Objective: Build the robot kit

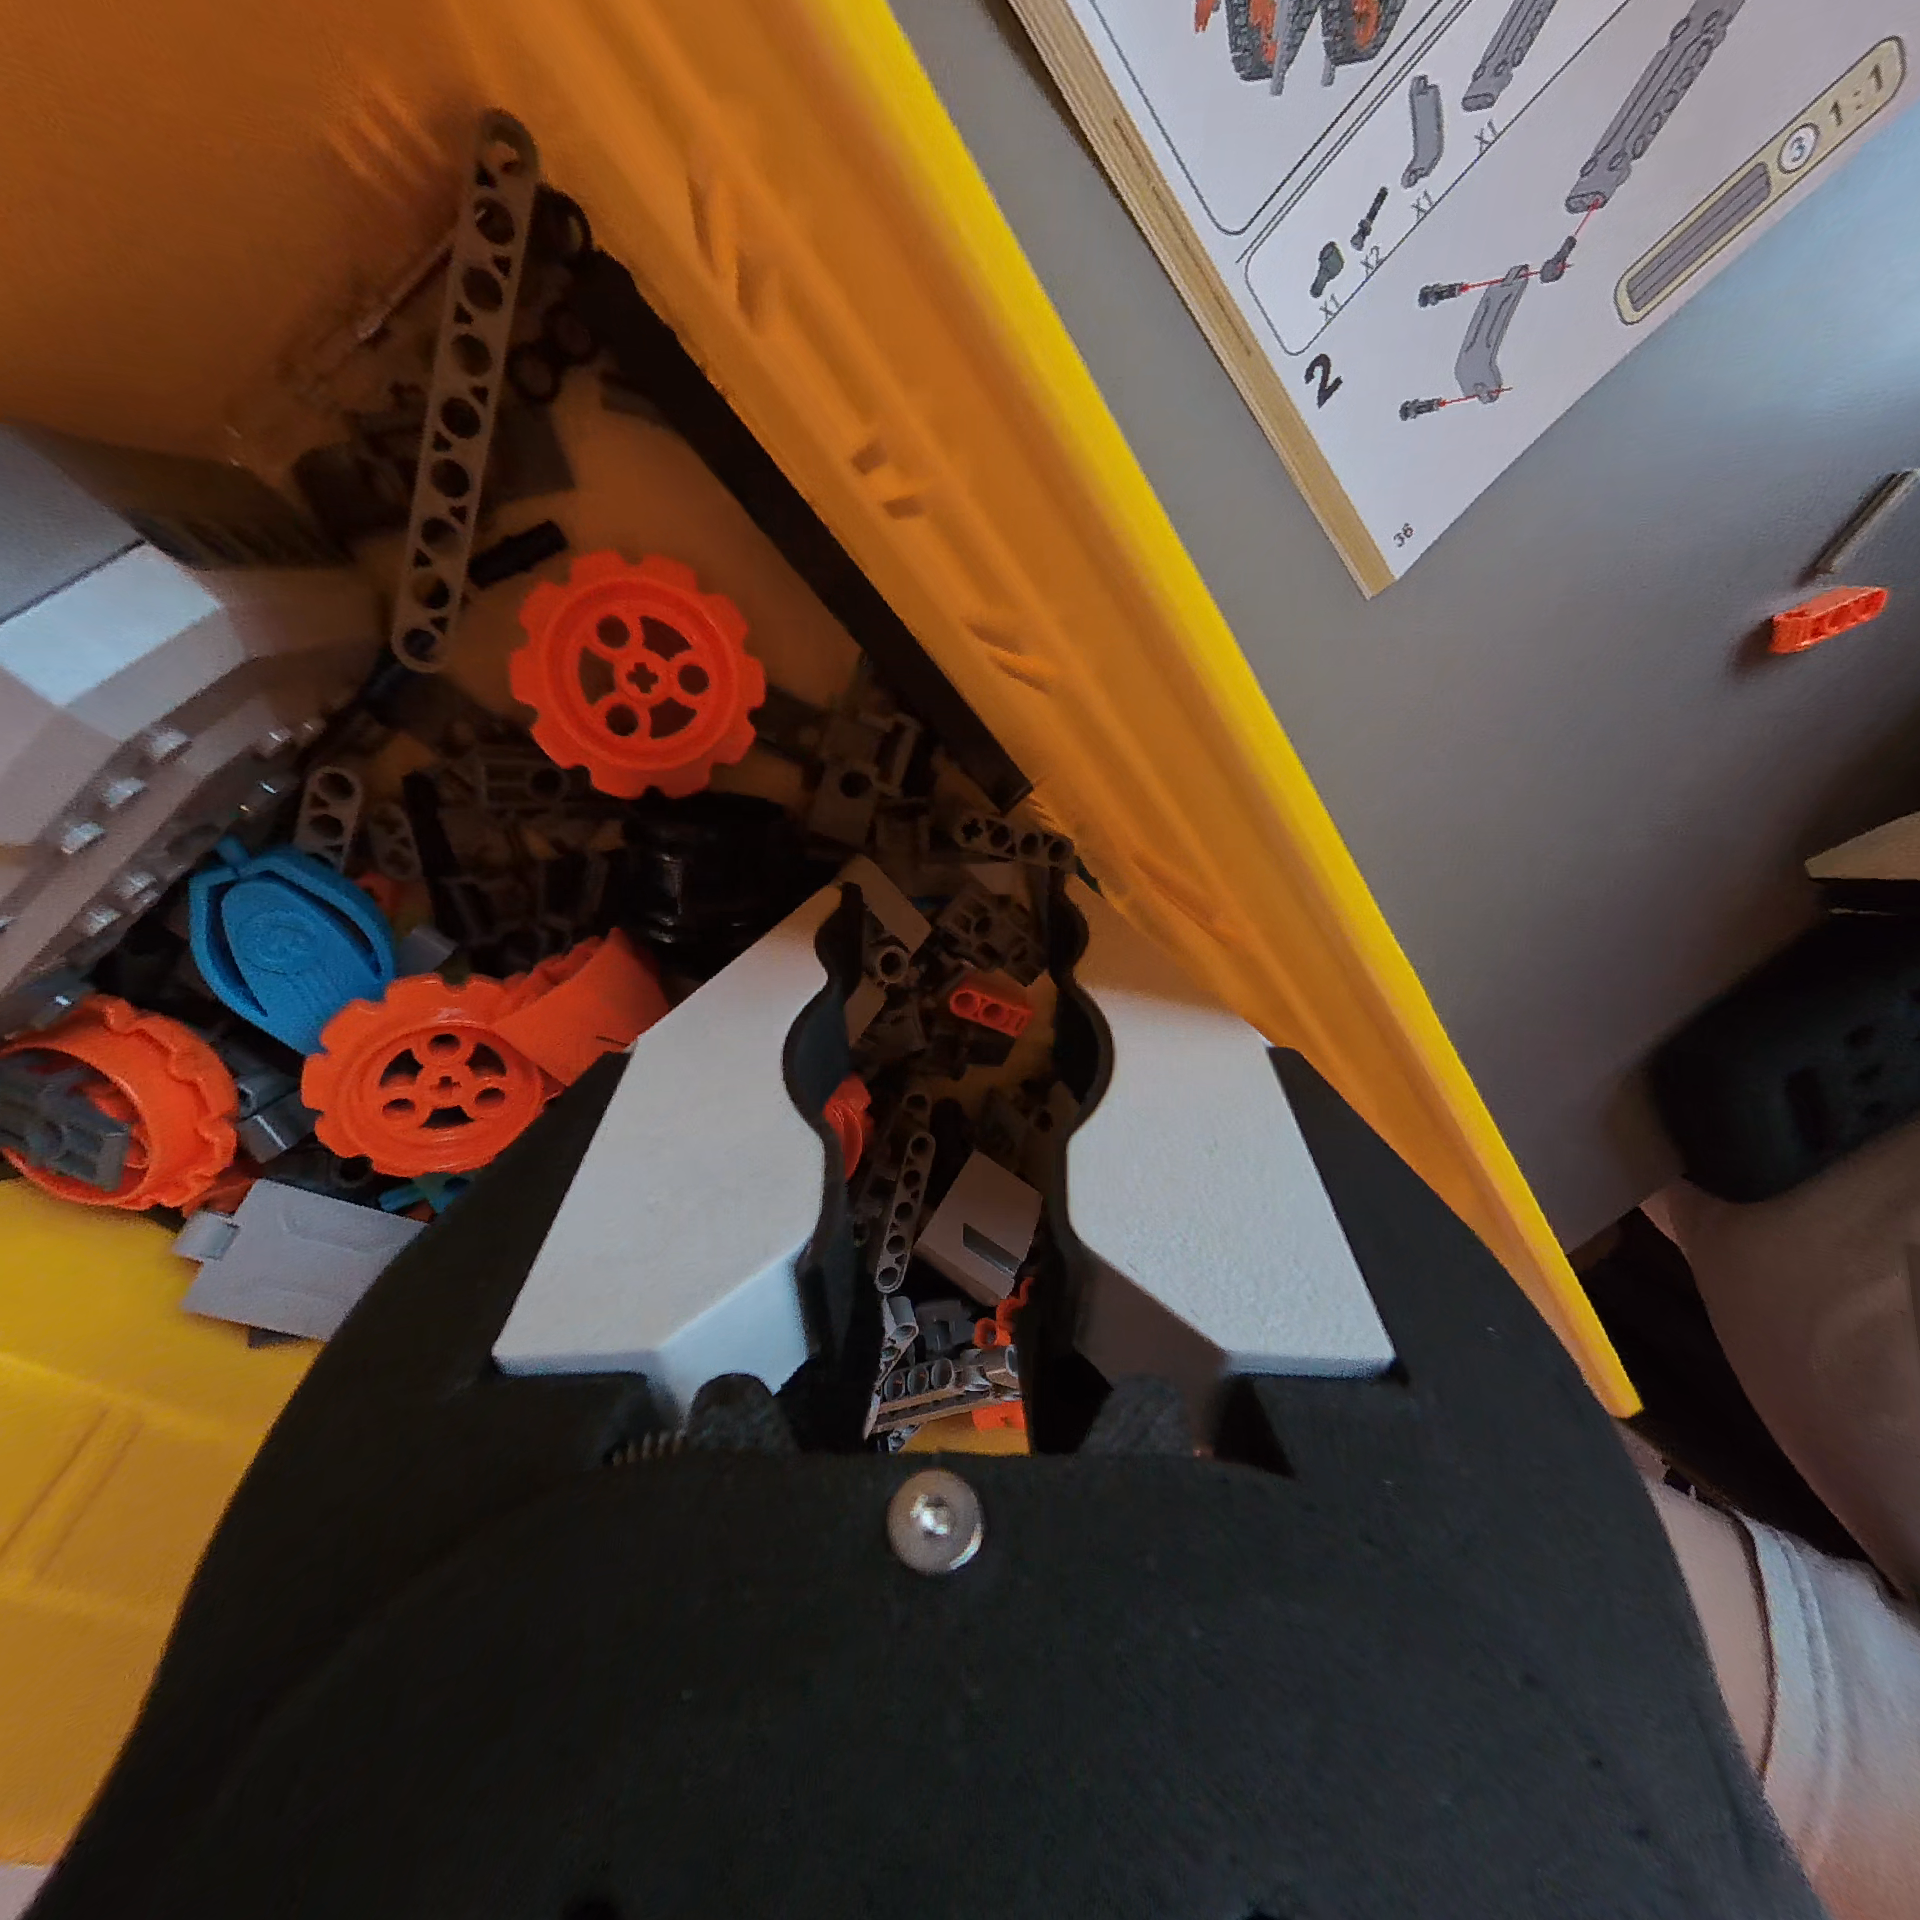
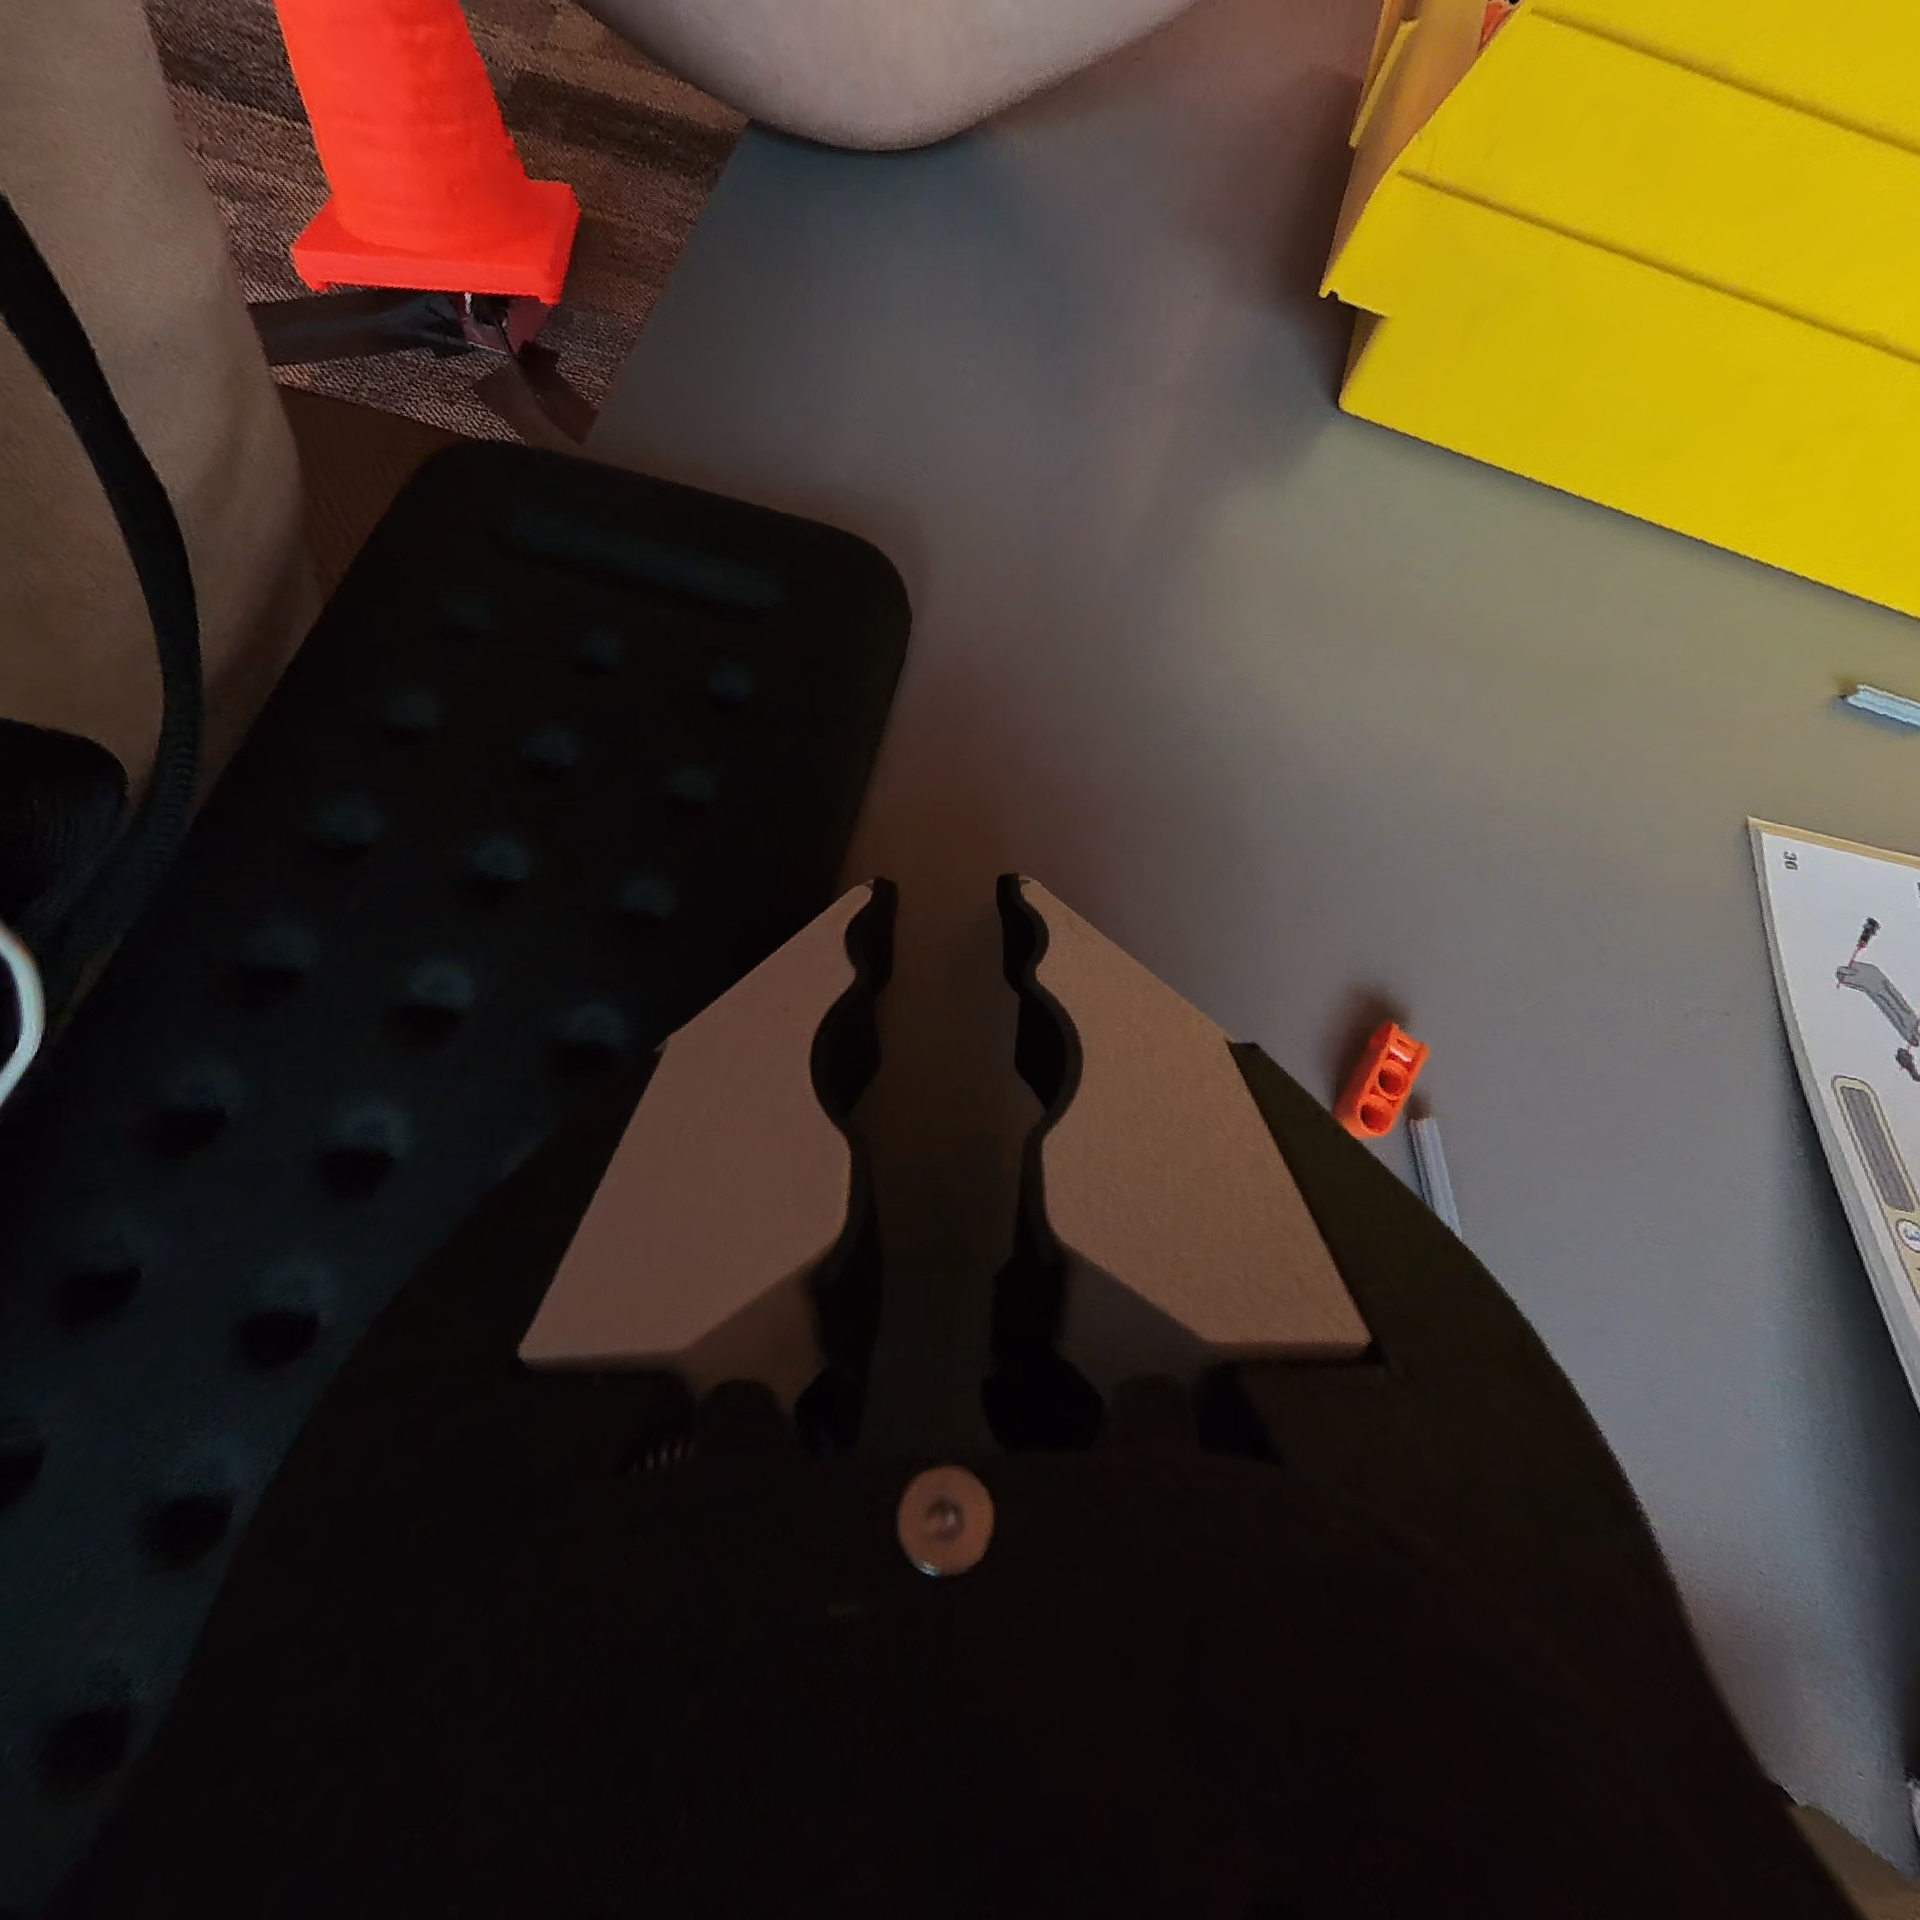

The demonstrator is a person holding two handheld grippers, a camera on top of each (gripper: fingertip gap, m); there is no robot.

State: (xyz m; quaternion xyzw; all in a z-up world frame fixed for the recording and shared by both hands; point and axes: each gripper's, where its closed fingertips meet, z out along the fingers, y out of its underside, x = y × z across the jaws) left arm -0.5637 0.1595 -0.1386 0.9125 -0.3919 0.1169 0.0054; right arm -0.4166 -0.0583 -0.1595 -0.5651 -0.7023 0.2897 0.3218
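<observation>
My left gripper (image 1: 951, 899) is open and empty, inside a yellow bin (image 1: 935, 416), just above a heap of small grey, black and orange building parts. A small orange beam (image 1: 989, 1006) and grey beams lie in the gap between its fingers. Two orange toothed wheels (image 1: 636, 675) (image 1: 436, 1075), a blue oval part (image 1: 286, 951) and a long grey holed beam (image 1: 462, 395) lie further in. My right gripper (image 2: 945, 883) is open and empty above the grey table (image 2: 1143, 623), beside a black perforated block (image 2: 468, 883).
An instruction sheet (image 1: 1507, 260) lies on the table past the bin; it also shows in the right wrist view (image 2: 1849, 1039). A small orange beam (image 2: 1385, 1081) and a grey axle (image 2: 1432, 1164) lie right of my right gripper. An orange cone (image 2: 416, 156) stands on the floor. My hands' fingertips stand some 25 centimeters from each other. The left gripper is farther from the black perforated block (image 2: 468, 883), some 30 centimeters, than the right, some 7 centimeters.
</observation>
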